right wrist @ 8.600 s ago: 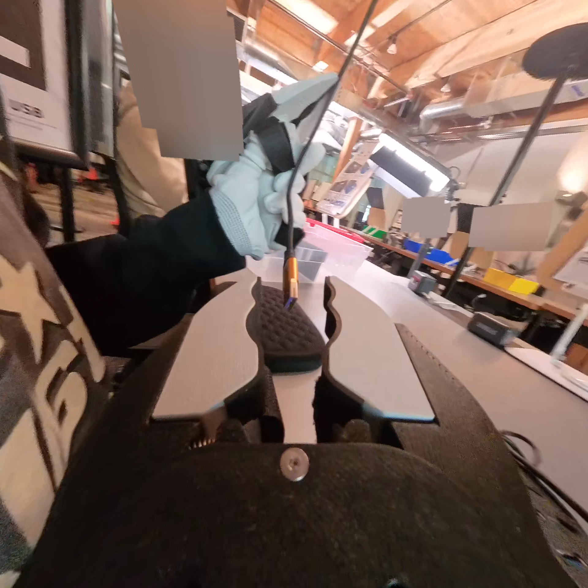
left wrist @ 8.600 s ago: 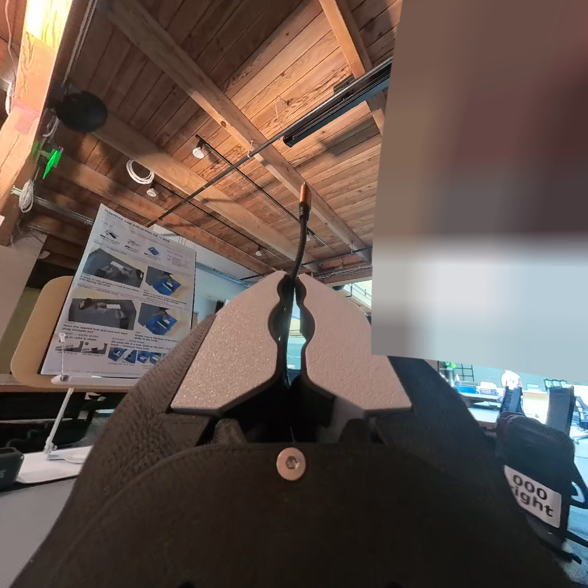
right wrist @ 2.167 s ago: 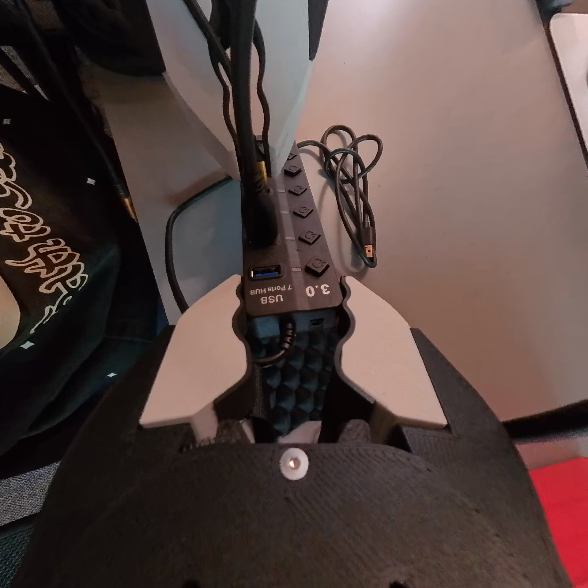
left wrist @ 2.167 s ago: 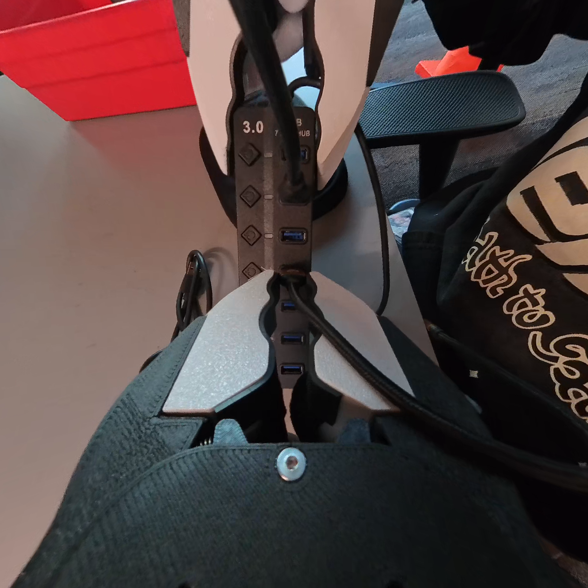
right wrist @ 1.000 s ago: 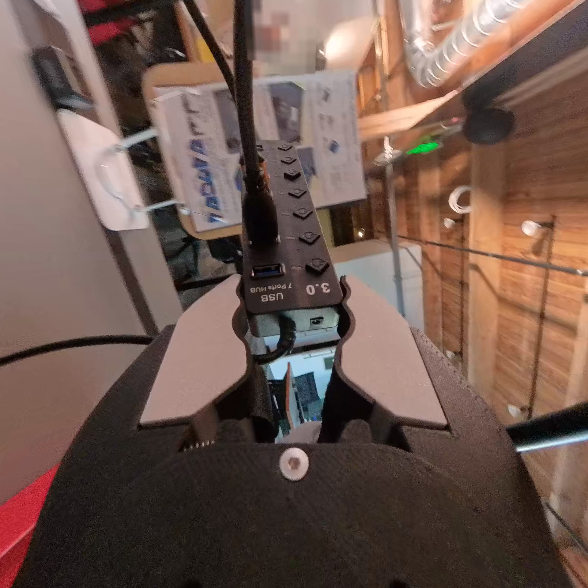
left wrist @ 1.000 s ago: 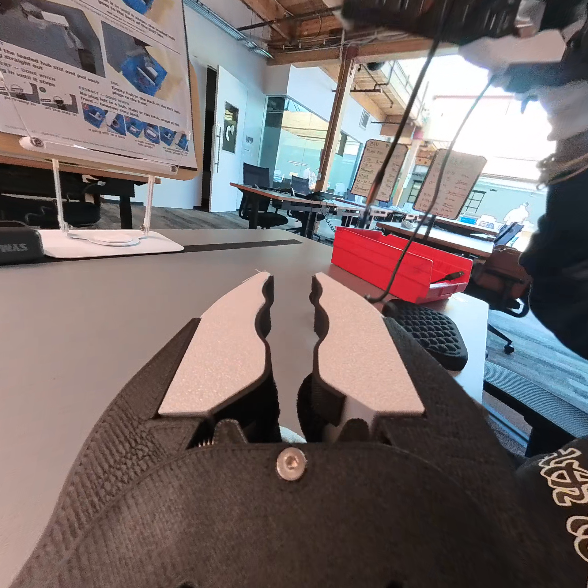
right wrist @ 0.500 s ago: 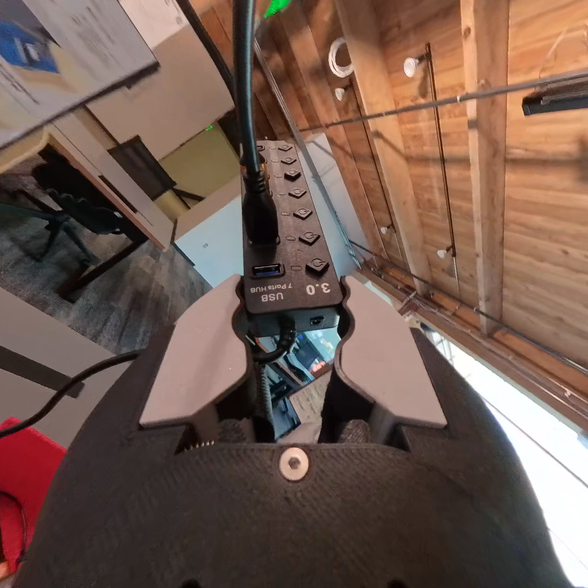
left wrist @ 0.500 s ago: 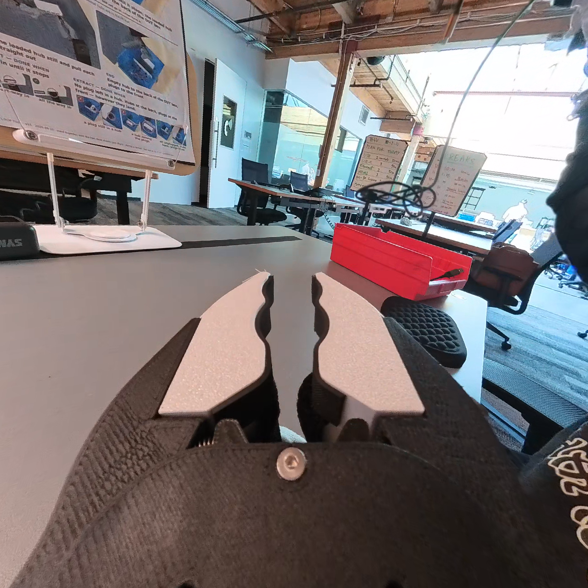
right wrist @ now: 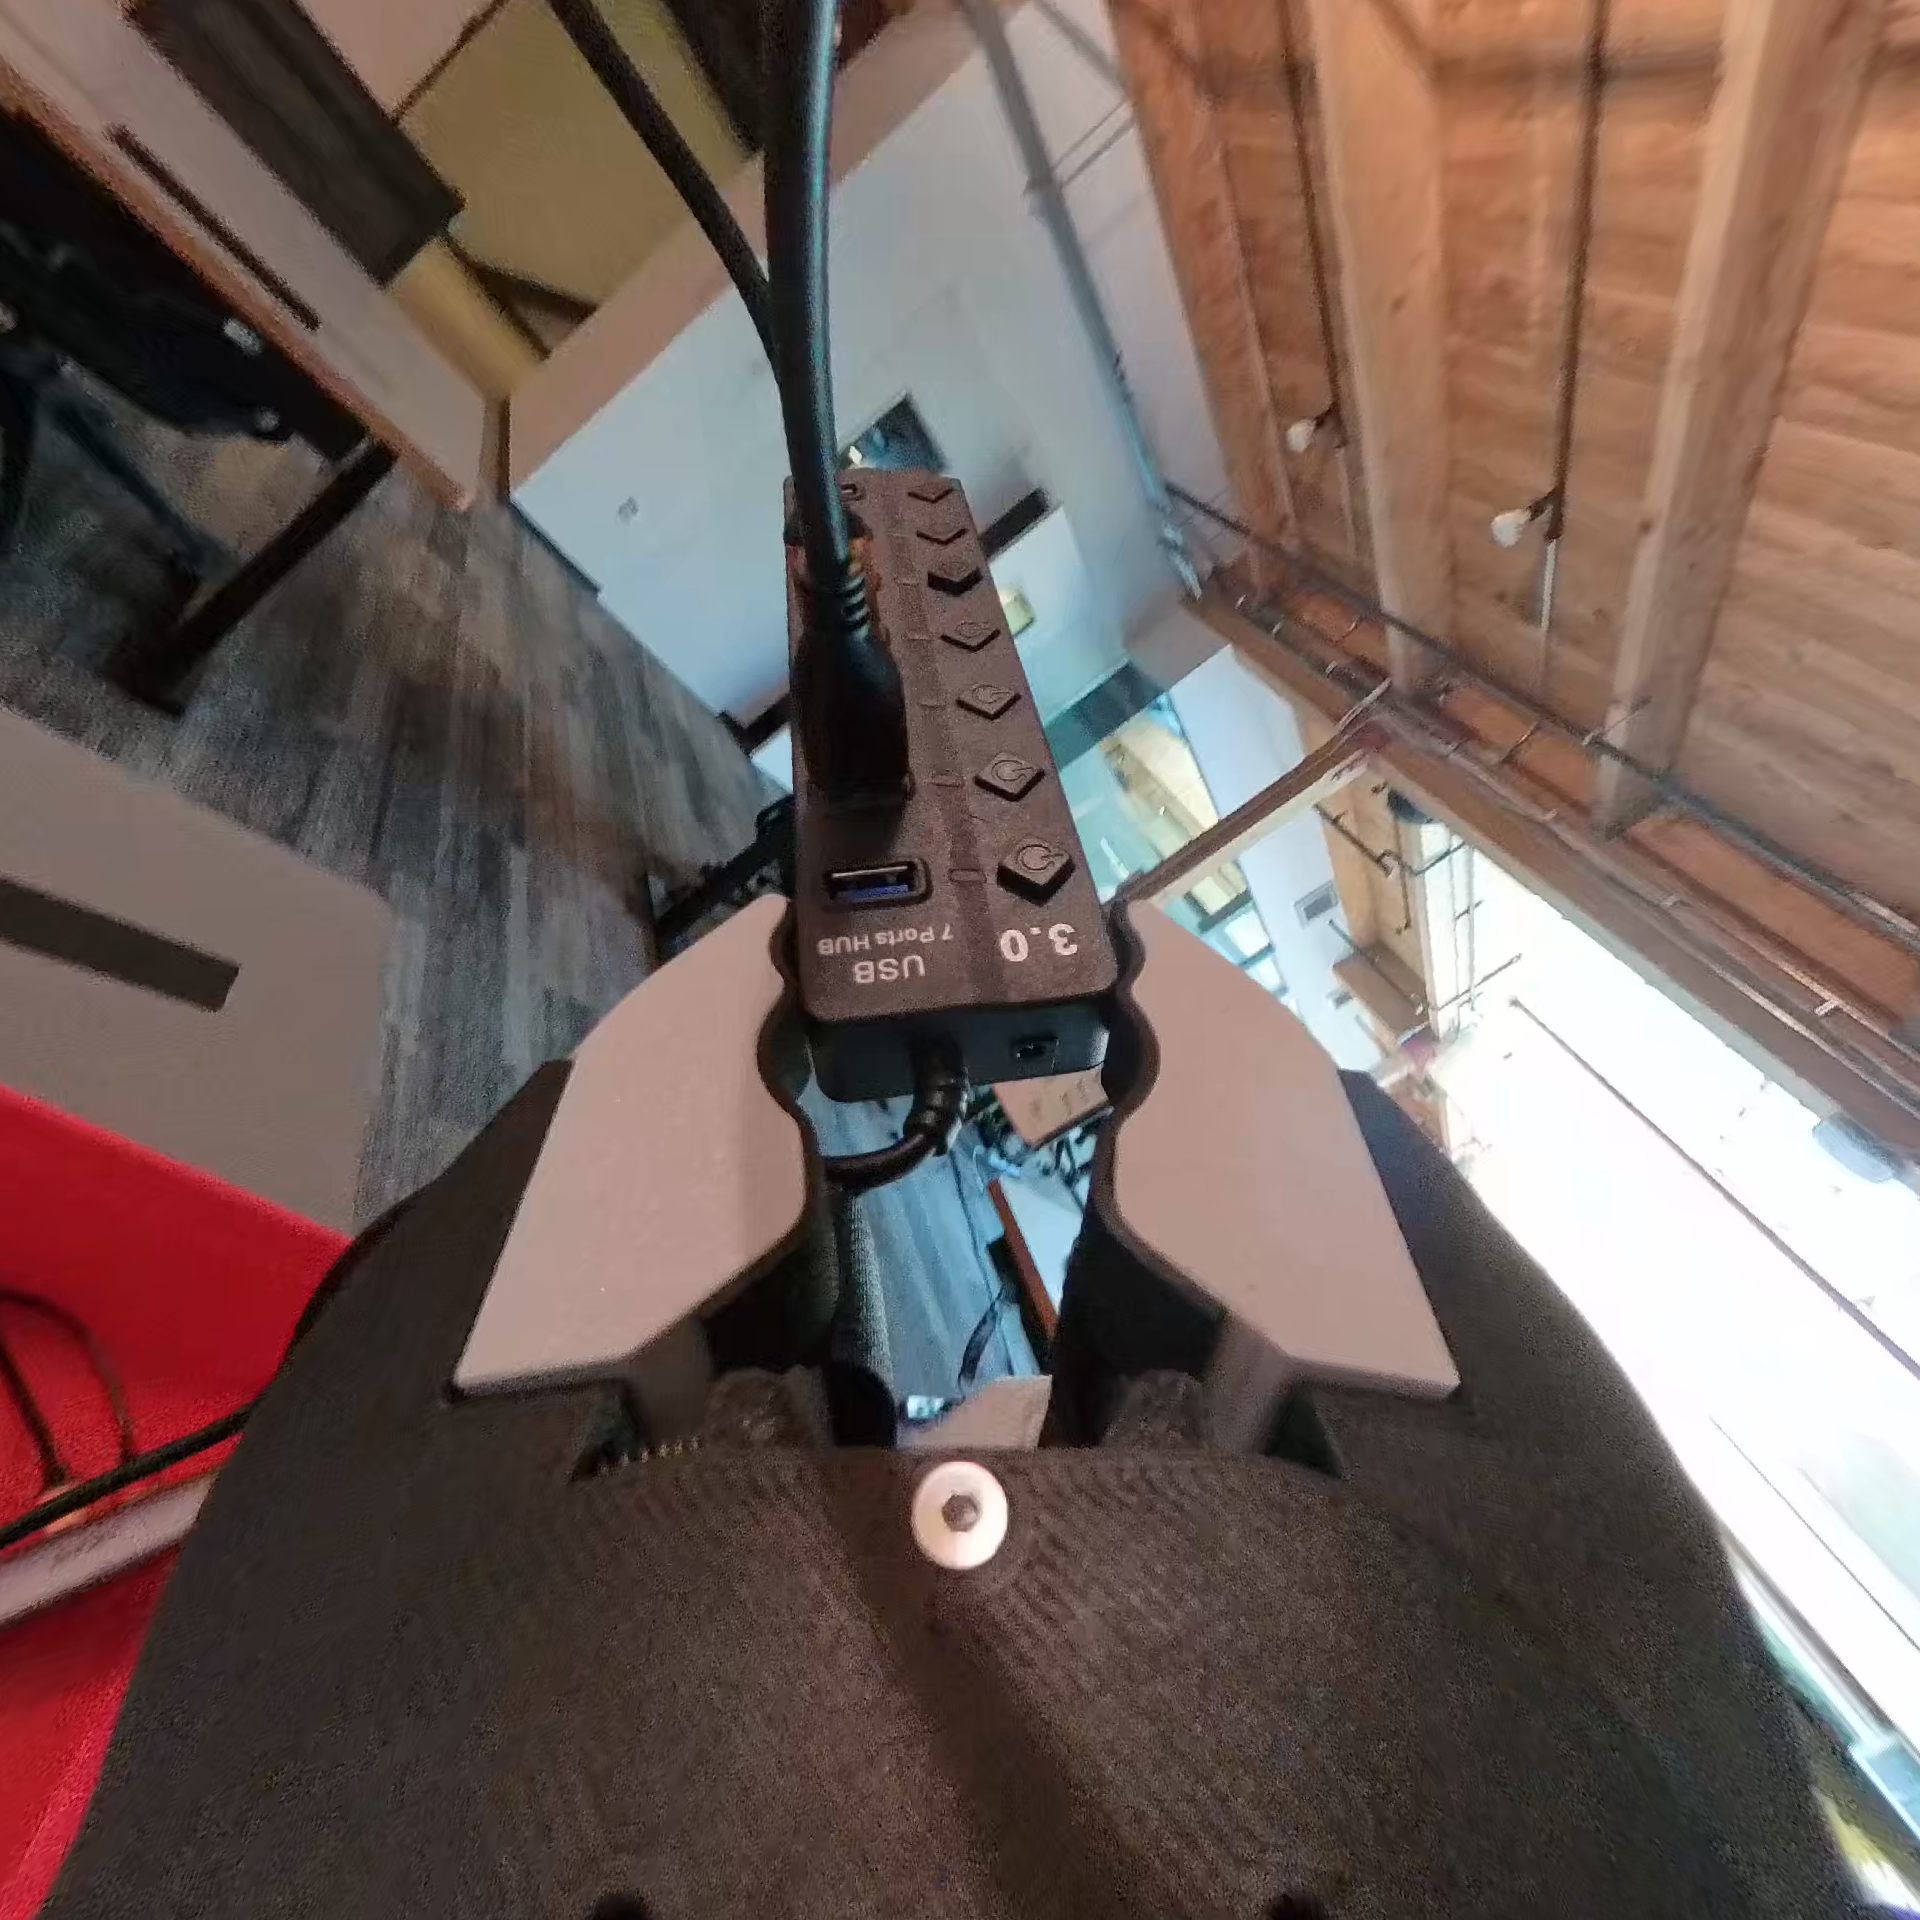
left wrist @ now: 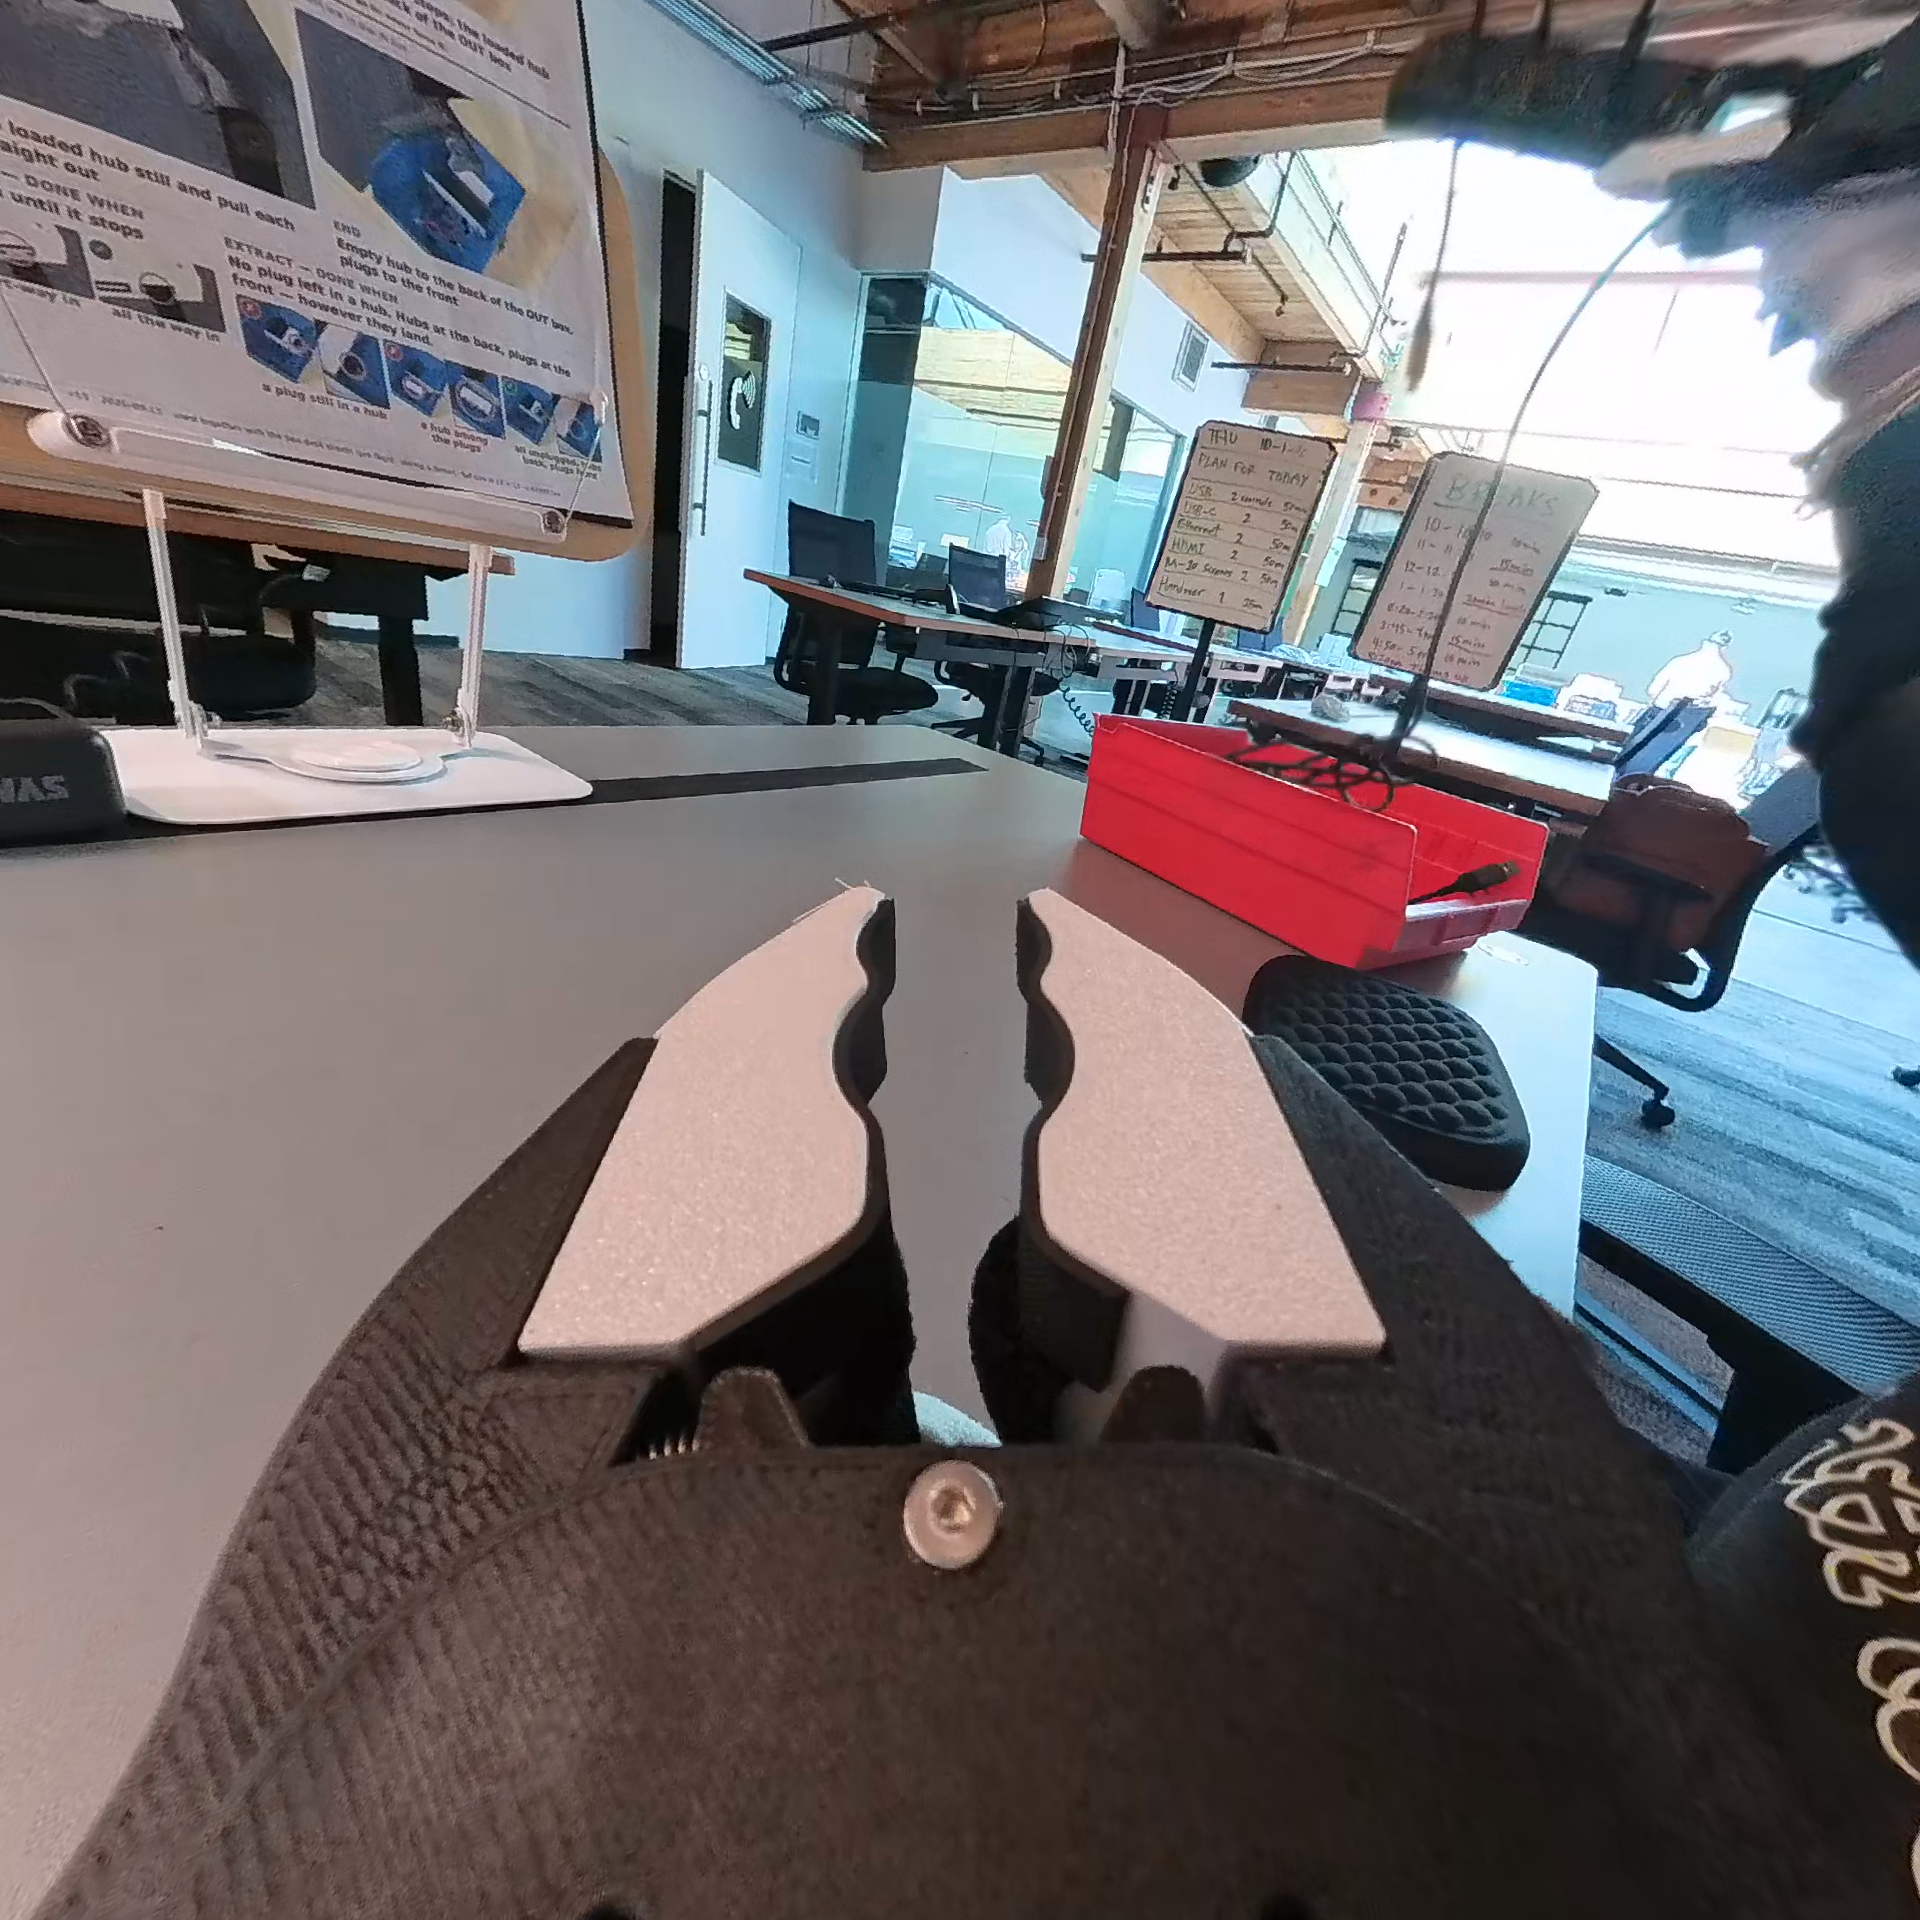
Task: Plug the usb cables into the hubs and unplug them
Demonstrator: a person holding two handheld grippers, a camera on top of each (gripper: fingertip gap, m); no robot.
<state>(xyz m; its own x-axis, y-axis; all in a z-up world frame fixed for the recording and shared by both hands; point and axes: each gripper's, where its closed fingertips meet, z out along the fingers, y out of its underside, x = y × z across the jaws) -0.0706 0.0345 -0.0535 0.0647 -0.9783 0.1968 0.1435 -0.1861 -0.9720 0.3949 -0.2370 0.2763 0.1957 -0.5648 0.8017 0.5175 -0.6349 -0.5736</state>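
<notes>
My right gripper (right wrist: pixel 951 914) is shut on the near end of a black USB hub (right wrist: pixel 966 727) and holds it up in the air, tilted toward the wooden ceiling. Black cables (right wrist: pixel 847 707) are plugged into its ports, and one blue port (right wrist: pixel 876 883) nearest the fingers is free. My left gripper (left wrist: pixel 954 914) is open and empty, low over the grey table (left wrist: pixel 312 1039). In the left wrist view the right gripper (left wrist: pixel 1621 94) shows blurred at the top right. A thin cable (left wrist: pixel 1507 416) hangs from there, and its coil (left wrist: pixel 1320 769) lies in the red bin (left wrist: pixel 1247 852).
A black mesh armrest (left wrist: pixel 1392 1070) sits at the table's right edge, in front of the bin. A poster on a white stand (left wrist: pixel 343 769) and a black device (left wrist: pixel 52 790) stand at the far left. Office chairs and whiteboards stand beyond the table. Spacing between my two grippers at the tips: around 65 centimeters.
The hanging cable coil has come down from mid-air into the red bin. The right gripper has swung with the hub still in it. The left gripper has stayed put.
</notes>
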